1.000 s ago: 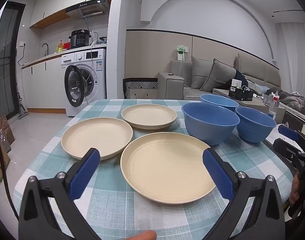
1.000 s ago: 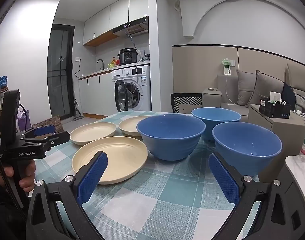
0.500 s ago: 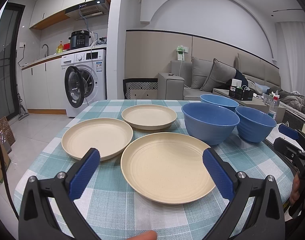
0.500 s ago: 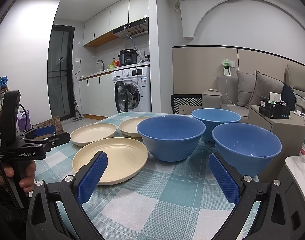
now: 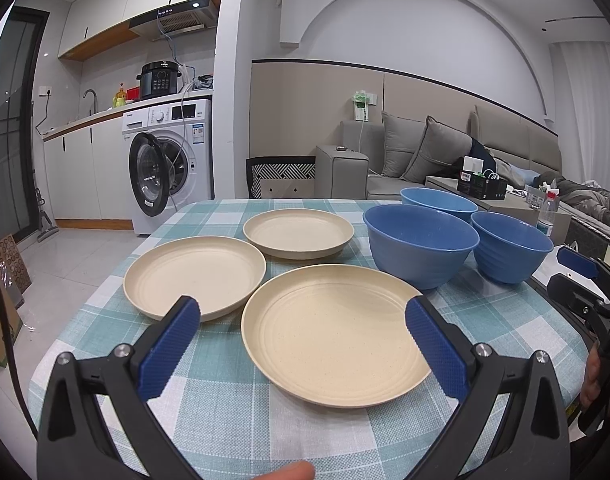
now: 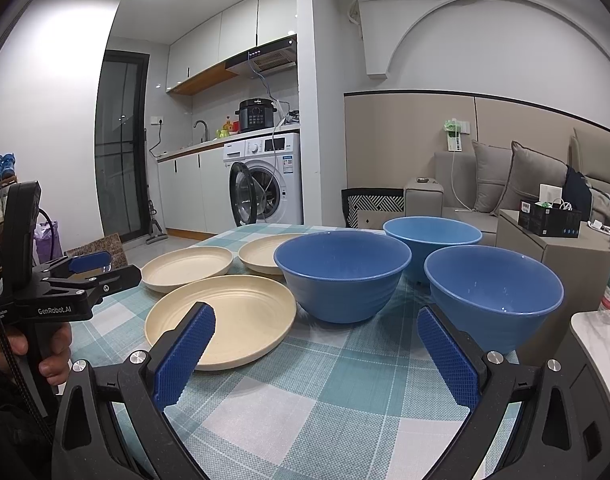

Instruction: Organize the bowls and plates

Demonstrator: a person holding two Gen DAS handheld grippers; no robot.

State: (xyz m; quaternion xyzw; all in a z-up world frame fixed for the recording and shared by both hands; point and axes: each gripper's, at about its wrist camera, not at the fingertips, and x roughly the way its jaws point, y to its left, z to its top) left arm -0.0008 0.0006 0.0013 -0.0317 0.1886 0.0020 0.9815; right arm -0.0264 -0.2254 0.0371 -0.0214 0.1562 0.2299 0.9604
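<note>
While both grippers, left [image 5: 301, 320] and right [image 6: 315, 330], hover wide and empty, three plates [image 5: 335, 330] and three bowls [image 6: 343, 274] sit unstacked, crowded on the table [image 6: 305, 392]; a careless reach could knock a neighbouring bowl off.

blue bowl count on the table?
3: largest bowl beside the near plate, small bowl to its right, far bowl behind both. None stacked; nothing seems hidden.
</note>
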